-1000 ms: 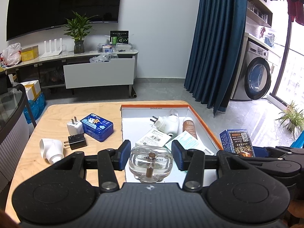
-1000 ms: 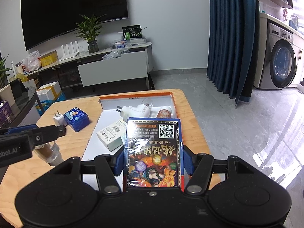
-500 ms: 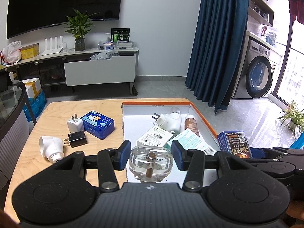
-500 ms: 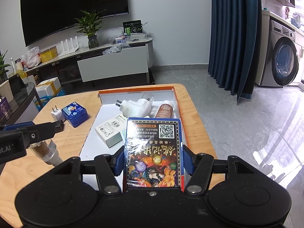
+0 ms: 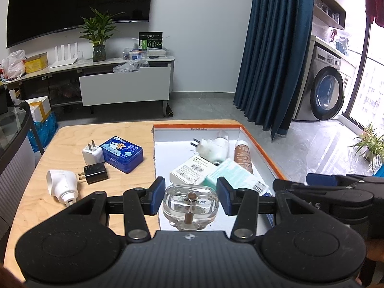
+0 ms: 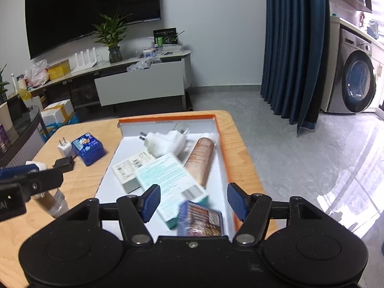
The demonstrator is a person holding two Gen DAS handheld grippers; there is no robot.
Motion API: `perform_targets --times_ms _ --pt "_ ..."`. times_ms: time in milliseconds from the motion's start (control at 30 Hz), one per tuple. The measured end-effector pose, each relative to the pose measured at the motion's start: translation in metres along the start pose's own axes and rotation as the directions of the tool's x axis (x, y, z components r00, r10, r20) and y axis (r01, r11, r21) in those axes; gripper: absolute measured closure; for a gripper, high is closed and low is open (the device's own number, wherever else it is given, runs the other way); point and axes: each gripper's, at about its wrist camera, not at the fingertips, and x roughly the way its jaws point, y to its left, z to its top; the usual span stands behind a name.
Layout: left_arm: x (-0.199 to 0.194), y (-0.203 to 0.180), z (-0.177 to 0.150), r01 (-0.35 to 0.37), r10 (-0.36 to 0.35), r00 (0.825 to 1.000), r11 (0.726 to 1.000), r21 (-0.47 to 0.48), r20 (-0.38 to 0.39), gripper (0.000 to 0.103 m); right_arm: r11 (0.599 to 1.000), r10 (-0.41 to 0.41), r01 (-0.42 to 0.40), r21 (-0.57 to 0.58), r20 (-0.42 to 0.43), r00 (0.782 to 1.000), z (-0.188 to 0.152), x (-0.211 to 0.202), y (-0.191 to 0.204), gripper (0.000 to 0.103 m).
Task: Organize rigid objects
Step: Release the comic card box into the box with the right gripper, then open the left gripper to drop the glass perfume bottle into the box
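Two tongs over bench [image 5: 72, 134]: left tongs [image 5: 190, 198] clamped on clear glass bottle [image 5: 190, 204]; right tongs [image 6: 193, 199] just opening, empty, above card box [image 6: 200, 220] lying in orange-rimmed tray [image 6: 222, 144].

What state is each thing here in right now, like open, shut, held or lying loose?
Left hand-held gripper: shut on the glass bottle.
Right hand-held gripper: open, jaws just widened, nothing gripped.
Card box: released, blurred, in the tray.
Brown bottle: lying in the tray.
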Motion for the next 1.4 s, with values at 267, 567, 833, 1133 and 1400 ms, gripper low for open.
perform_targets --times_ms 267,567,833,1133,1400 --pt "0.012 -0.012 -0.006 0.035 -0.035 0.999 0.999 0.026 -0.033 0.062 0.999 -0.013 0.012 0.040 0.028 1.000 -0.004 -0.013 -0.012 0.026" --pt "0.014 -0.018 0.006 0.087 -0.087 0.996 0.996 0.016 -0.017 0.058 0.999 -0.013 0.012 0.036 0.050 0.999 -0.002 -0.026 -0.010 0.025" --pt "0.003 0.006 0.006 0.001 -0.002 0.999 1.000 -0.018 -0.046 0.032 0.999 0.044 -0.045 0.015 0.038 0.998 0.001 -0.029 0.013 0.022" --pt "-0.017 0.045 -0.004 -0.092 0.089 0.995 0.993 -0.072 -0.052 0.022 0.992 0.109 -0.108 -0.069 0.020 0.994 -0.001 -0.033 0.059 0.022" --pt "-0.027 0.081 -0.010 -0.159 0.152 0.986 0.979 -0.129 -0.068 0.022 0.980 0.155 -0.154 -0.124 0.004 0.988 -0.002 -0.032 0.094 0.022"
